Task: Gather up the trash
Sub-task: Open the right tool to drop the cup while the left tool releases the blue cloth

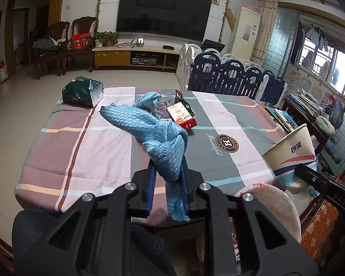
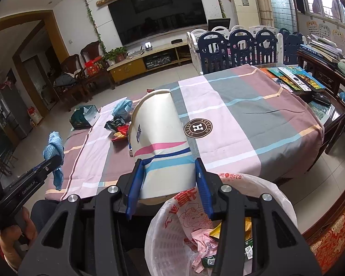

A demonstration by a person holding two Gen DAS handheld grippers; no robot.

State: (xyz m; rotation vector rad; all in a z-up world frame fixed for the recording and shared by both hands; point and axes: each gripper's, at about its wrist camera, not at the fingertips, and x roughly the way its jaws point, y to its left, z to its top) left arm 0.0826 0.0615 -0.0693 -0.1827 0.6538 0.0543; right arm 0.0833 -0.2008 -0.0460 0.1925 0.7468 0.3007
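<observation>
Snack wrappers, a crumpled blue bag and a dark green box lie at the far side of the table. The left gripper pinches a knotted blue cloth between narrow fingers. The right gripper clamps a paper cup, tilted, above the table edge. Below it, a bag-lined waste bin holds pink and yellow wrappers. A plaid tablecloth covers the table; a television hangs beyond.
</observation>
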